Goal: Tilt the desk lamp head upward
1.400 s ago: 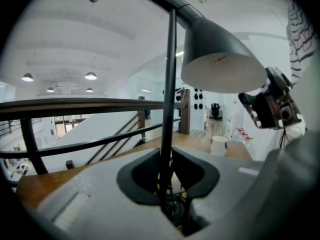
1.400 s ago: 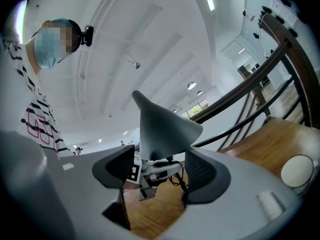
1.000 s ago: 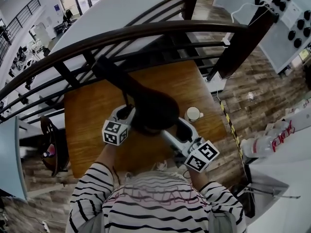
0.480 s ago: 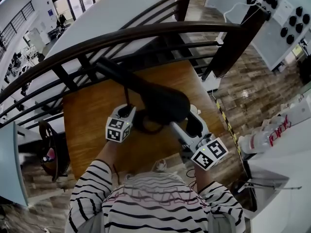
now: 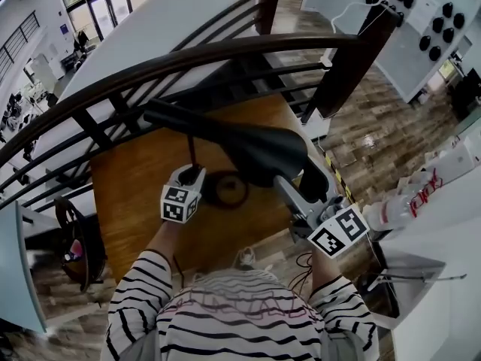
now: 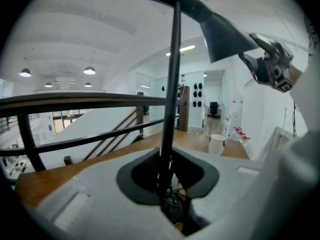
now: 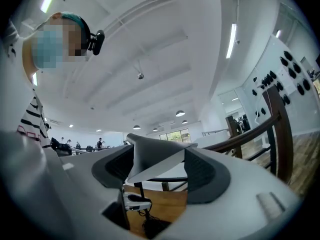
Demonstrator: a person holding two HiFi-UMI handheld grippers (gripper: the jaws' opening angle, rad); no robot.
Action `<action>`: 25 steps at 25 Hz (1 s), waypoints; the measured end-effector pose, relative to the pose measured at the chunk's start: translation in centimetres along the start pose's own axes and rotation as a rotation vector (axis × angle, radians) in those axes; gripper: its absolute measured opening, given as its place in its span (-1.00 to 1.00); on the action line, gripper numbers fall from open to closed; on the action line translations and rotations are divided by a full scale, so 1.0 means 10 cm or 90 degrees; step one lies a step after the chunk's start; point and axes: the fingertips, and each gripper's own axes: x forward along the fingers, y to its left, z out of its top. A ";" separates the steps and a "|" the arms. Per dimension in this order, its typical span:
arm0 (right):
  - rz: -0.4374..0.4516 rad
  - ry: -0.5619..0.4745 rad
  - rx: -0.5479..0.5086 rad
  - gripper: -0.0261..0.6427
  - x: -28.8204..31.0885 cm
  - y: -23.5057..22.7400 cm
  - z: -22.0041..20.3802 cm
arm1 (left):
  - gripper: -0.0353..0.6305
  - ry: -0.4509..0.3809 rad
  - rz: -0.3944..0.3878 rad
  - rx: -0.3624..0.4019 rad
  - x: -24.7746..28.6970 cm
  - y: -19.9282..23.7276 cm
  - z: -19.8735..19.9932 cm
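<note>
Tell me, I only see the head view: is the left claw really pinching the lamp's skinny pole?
Observer: Yes. In the left gripper view, the left claw is closed on the thin black lamp stem.
Operator: Does the right claw have the lamp's top?
Observer: Yes. The right gripper view shows the right claw clamped on the end of the lamp head.
Operator: Is anything hiding behind the lamp?
Observer: A white cup stands on the wooden table, beyond the stem.
</note>
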 end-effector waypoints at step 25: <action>0.013 0.021 -0.084 0.01 0.27 0.12 0.77 | -0.70 -0.009 -0.012 -0.005 -0.03 0.04 -0.02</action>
